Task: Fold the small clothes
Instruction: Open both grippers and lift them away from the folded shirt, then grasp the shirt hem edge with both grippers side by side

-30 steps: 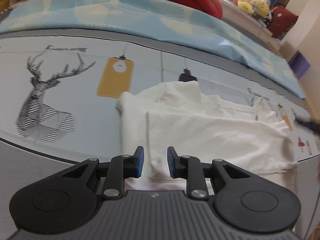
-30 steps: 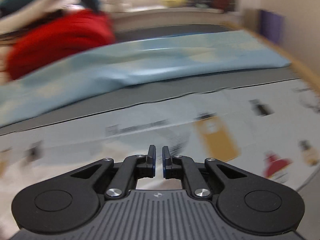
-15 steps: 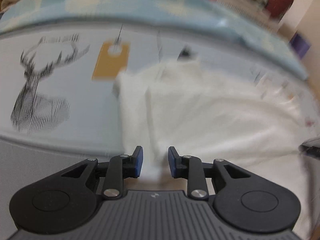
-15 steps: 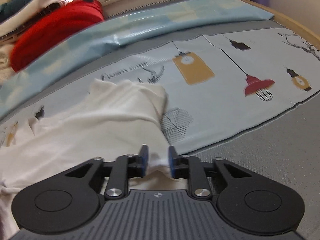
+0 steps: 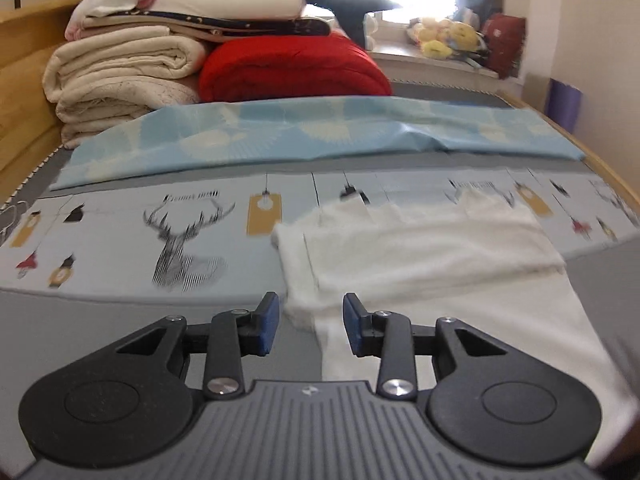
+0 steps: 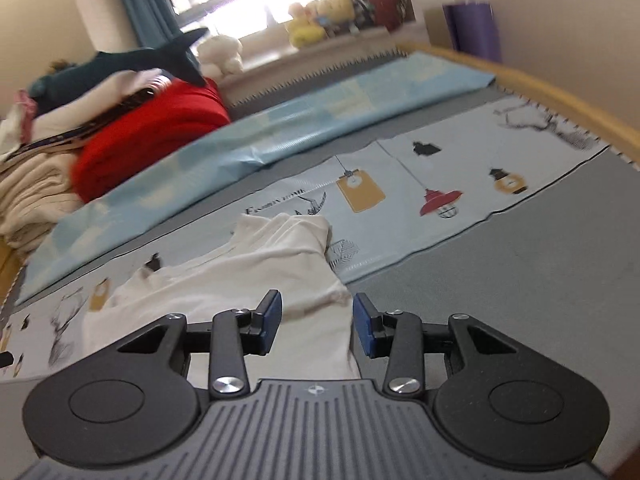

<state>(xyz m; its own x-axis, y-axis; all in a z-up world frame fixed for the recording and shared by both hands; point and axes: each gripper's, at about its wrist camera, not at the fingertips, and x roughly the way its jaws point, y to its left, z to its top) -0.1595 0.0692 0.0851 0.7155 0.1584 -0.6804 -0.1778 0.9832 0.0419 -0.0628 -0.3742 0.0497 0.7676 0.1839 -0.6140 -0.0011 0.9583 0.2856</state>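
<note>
1. Currently, far left in your left wrist view: a stack of cream blankets (image 5: 120, 76) against the wooden headboard side, folded bedding on top, a red quilt (image 5: 292, 68) beside it.
2. A light blue patterned cloth (image 5: 320, 132) lies across the bed in front of that pile; nearer you lies the printed sheet (image 5: 120, 232) with the deer and lamp drawings.
3. The white garment (image 5: 424, 248) lies flat on the printed sheet, right of the deer print, its near part running over the grey mattress (image 5: 80, 316) toward you. A folded layer lies on top.
4. Your left gripper (image 5: 308, 322) hangs over the garment's near left corner. Its jaws have just been opening; they stand apart, blue pads clear of the cloth, nothing pinched.
5. Your right gripper (image 6: 316, 322) hangs over the garment's near right edge. Its jaws have just been opening too; apart, cloth below the gap, not clamped.
6. Open room: bare grey mattress right of the garment (image 6: 240, 272) in the right wrist view, up to the wooden bed rail (image 6: 540, 84).
7. Only the right view shows the dark plush shark (image 6: 132, 60) whole, the purple roll (image 6: 472, 28) and the garment's far bunched end. Only the left view shows the deer print. Both are blurred.
</note>
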